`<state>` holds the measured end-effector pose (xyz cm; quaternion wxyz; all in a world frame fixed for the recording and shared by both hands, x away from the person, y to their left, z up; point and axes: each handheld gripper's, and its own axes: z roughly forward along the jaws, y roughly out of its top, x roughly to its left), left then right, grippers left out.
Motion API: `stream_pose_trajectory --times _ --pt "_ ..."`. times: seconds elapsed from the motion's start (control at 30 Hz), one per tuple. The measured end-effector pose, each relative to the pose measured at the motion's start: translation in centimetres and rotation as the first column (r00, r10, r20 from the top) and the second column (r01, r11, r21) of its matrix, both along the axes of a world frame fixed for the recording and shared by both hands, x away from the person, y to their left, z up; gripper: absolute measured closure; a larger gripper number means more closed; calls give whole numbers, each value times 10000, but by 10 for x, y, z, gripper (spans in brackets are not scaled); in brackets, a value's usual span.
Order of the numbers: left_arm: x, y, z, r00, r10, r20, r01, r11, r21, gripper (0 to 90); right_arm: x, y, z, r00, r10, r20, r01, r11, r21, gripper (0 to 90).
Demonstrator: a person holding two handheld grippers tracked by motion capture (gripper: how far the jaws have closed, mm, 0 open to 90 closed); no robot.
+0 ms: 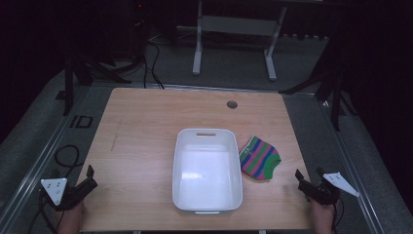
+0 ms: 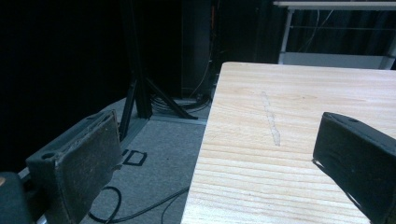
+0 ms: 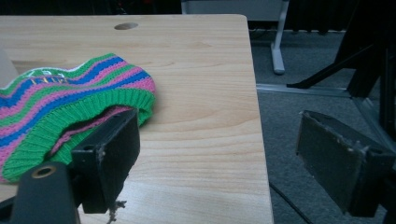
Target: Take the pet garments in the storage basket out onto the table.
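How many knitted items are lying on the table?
1. The striped knitted item lies on the table, just right of the white tub, apart from the right gripper. The tub looks empty, so nothing seems hidden.

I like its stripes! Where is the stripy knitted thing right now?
In the high view, the striped knit piece lies on the table, right beside the white tub, nearer the right gripper.

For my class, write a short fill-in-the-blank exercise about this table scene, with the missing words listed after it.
1. The striped knitted item lies to the ____ of the white tub in the high view.
2. Inside, the tub is ____.
3. The right gripper has its jaws ____.
4. The left gripper holds ____.

Missing words: right; empty; open; nothing
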<state>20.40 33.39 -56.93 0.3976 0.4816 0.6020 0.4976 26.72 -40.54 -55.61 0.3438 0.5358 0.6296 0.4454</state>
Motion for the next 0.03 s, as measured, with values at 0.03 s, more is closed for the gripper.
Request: stream_pose_trajectory --times 0.03 --pt "0 0 0 10000 0 0 0 10000 0 14 0 0 0 10000 -14 -43 14 10000 7 137"
